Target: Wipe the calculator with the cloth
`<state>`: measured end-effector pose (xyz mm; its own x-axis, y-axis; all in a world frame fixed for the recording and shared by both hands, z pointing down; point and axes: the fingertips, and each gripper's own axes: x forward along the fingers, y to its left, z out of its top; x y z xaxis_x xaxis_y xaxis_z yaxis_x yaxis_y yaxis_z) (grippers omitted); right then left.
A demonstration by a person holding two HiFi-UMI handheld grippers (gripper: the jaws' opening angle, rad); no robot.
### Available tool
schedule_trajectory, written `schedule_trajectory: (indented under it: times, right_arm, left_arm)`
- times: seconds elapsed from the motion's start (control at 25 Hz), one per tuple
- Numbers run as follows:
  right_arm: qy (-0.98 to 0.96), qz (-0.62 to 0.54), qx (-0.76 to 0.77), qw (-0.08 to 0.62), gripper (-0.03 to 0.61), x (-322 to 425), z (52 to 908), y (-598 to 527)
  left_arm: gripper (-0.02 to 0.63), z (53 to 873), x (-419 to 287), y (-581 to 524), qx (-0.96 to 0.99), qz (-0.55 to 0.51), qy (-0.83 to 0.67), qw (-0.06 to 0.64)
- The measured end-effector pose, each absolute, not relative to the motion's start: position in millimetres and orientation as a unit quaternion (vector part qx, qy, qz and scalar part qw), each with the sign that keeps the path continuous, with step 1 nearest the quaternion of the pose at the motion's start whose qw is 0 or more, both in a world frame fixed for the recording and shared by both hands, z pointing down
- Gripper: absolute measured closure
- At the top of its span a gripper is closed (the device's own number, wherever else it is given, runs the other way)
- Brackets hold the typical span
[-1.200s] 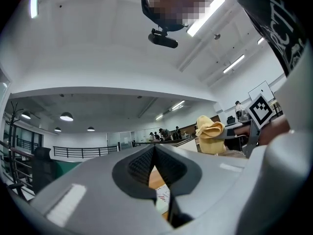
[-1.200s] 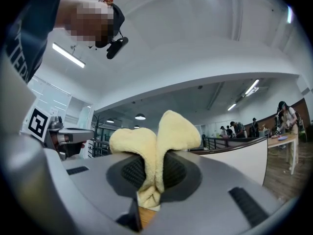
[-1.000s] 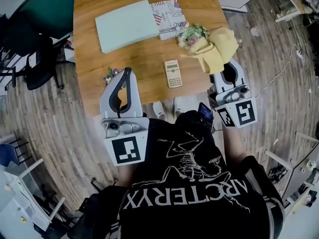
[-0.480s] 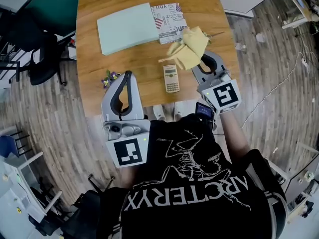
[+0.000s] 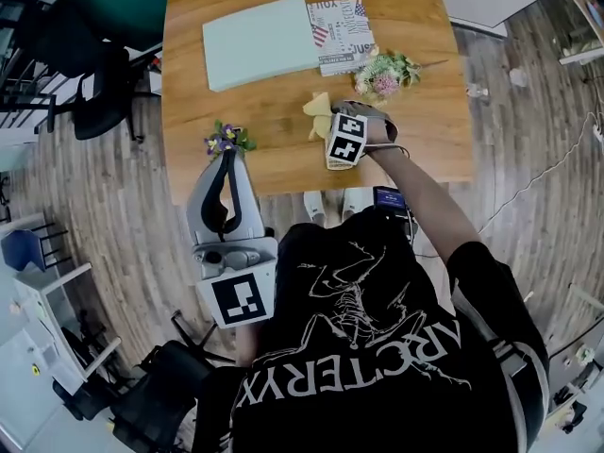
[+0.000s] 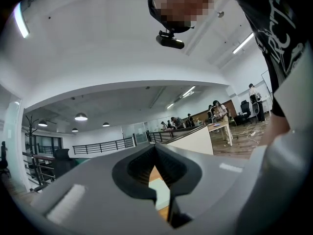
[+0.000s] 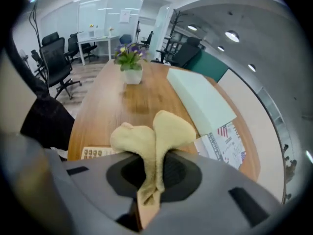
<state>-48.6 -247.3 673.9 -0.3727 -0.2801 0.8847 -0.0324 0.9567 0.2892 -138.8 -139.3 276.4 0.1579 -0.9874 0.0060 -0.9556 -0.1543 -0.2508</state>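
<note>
The right tool (image 7: 155, 163) is clamped on the yellow cloth (image 7: 159, 131), which is pinched between its jaws and blooms out beyond the tips in two soft lobes. The calculator (image 7: 95, 152) lies directly below and just to the near-edge side of those tips. In the right gripper view only a strip of its keys shows, running off from under the cloth towards the table's near edge. Its long axis therefore probably runs from near edge to far edge, though most of the body is hidden by the tool and cloth. The tool itself points across the table (image 5: 269, 111) towards its left edge, so it sits crosswise to the calculator. The wipe looks to call for drawing the cloth along that near-to-far line rather than the way the jaws point.

The left tool (image 5: 228, 155) has its jaws together on nothing. It hangs off the near edge by the left corner, apart from the calculator, so the right hand is plainly the nearer one.

The table is bare, warm-toned wood. A small potted plant with purple flowers (image 5: 226, 140) stands at the near edge just beyond the left tool; a pale green pad (image 5: 260, 41) and a printed leaflet (image 5: 344, 31) lie side by side towards the far edge; a loose bouquet (image 5: 387, 72) rests right of centre.

Around it is an open office with plank flooring (image 5: 123, 215), black office chairs (image 7: 56, 58) off the left edge, and further desks beyond.
</note>
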Motion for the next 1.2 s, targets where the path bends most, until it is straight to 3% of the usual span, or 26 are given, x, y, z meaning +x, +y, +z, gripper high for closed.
schedule_trajectory:
  times: [0.32, 1.2]
  right_arm:
    - [-0.778, -0.186, 0.055, 0.598, 0.526, -42, 718, -224]
    - [-0.789, -0.125, -0.003, 0.602, 0.526, -28, 715, -117]
  left_arm:
    - [0.604, 277, -133, -134, -0.755, -0.092, 0.642, 0.095]
    - [0.604, 287, -105, -136, -0.783, -0.099, 0.606, 0.104]
